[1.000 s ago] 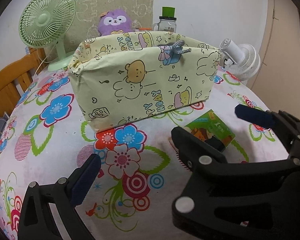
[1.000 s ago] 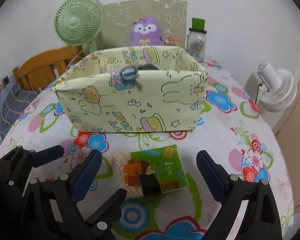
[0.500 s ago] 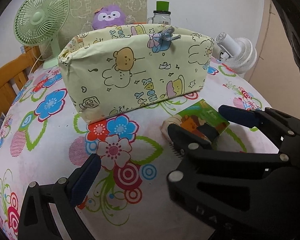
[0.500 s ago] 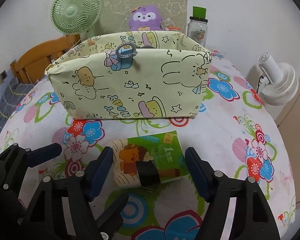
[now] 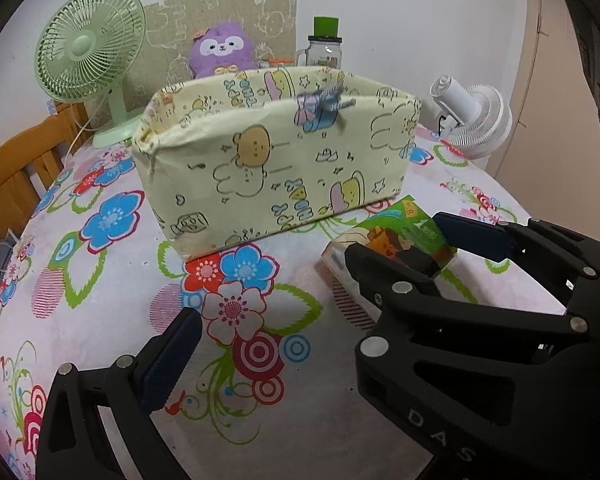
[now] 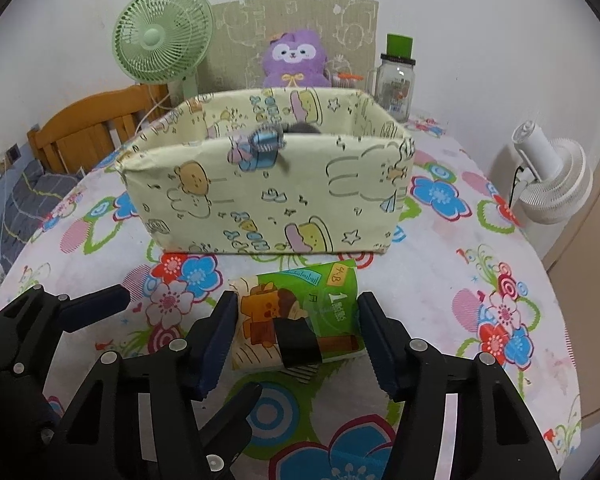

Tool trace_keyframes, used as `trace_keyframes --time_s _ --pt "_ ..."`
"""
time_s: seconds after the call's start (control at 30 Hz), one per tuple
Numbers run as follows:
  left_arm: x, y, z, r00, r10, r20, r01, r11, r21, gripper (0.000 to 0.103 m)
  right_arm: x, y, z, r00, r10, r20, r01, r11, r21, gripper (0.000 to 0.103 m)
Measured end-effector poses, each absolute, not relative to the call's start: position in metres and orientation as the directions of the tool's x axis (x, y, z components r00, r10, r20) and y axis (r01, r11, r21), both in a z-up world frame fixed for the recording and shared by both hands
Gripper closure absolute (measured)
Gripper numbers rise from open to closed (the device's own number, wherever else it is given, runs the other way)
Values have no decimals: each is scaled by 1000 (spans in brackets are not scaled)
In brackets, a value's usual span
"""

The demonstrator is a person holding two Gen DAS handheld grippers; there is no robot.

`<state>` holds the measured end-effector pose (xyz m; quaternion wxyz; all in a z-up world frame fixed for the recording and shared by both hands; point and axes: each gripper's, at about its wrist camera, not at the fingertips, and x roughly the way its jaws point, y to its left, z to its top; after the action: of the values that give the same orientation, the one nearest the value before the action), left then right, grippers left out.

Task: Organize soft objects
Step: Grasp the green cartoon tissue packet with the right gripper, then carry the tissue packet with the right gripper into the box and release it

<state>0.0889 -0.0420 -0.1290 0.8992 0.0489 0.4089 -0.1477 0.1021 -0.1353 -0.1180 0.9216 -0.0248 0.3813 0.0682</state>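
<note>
A: Right gripper [image 6: 296, 336] is down over the tissue pack [image 6: 300, 316], jaws have just been closing w/ the pack between them. Both pads look to be at its sides now, left one touching, right one at the green edge. Calling it clamped on the pack, tho only lightly, pack barely squashed.

B: And the pack's spot?

A: Flat on the floral tablecloth [image 6: 480, 280], just in front of the fabric bin [image 6: 268, 196], not in it.

B: Left gripper?

A: Left gripper [image 6: 112, 310] sits beside the right one, jaws apart, nothing between them, over bare cloth.

B: Progress?

A: Something dark and a striped bit show at the bin's rim, so prob. some items are in already; can't tell what. This pack isn't lifted yet. Left to do, by the look: lift, carry over the front wall, drop in.
</note>
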Motion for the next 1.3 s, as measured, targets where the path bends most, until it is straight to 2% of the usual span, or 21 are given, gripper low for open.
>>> trace_keyframes --time_s 1.3 --pt "71 -38 -39 774 -224 -592 283 959 9 0 76 -132 -23 829 110 -548 -146 989 -23 40"
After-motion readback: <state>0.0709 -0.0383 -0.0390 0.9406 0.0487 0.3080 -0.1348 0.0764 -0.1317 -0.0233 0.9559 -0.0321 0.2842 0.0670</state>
